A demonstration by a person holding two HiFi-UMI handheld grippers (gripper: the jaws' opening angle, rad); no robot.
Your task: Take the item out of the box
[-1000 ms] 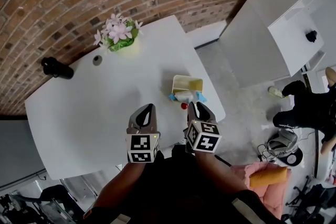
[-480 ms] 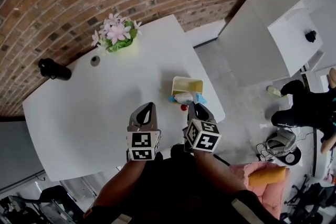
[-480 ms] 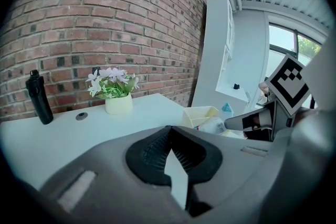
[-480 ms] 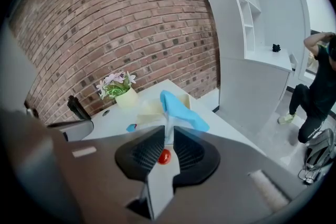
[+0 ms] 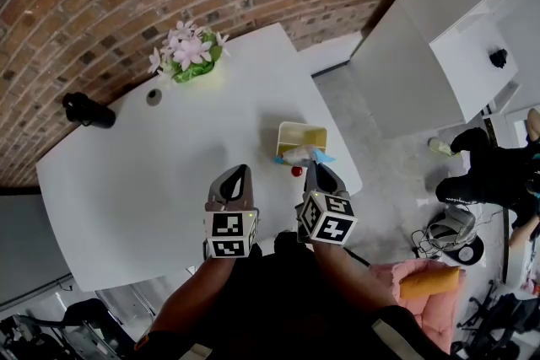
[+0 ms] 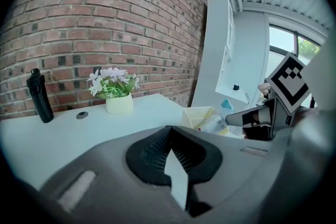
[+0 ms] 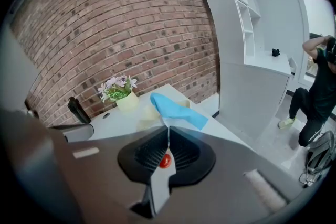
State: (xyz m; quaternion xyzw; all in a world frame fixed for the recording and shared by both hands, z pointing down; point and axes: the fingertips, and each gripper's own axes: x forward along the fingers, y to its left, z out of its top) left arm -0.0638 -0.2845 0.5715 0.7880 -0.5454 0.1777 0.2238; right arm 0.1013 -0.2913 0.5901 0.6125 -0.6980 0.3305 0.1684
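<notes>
A pale yellow box [image 5: 301, 133] lies open near the right edge of the white table [image 5: 152, 173]. At its mouth sits a clear packet with a blue top [image 5: 305, 154], and a small red ball [image 5: 296, 171] lies just in front. My right gripper [image 5: 310, 168] is at the packet, its jaws closing. In the right gripper view the pads pinch the packet's thin edge [image 7: 168, 131], the blue top [image 7: 176, 110] stands above them, and the red ball [image 7: 164, 161] shows below. My left gripper [image 5: 240, 173] hovers to the left, shut and empty, its jaws [image 6: 169, 136] pointing past the box [image 6: 199, 115].
A pot of pink flowers [image 5: 192, 55], a grey disc [image 5: 153, 96] and a black bottle [image 5: 91, 110] stand along the table's far side by the brick wall. The table edge drops off just right of the box. White cabinets [image 5: 456, 55] and a person [image 5: 498, 173] are on the right.
My right gripper's jaws have come together on the packet at the box's mouth. The packet's blue top has shifted slightly. The left gripper has stayed put.
</notes>
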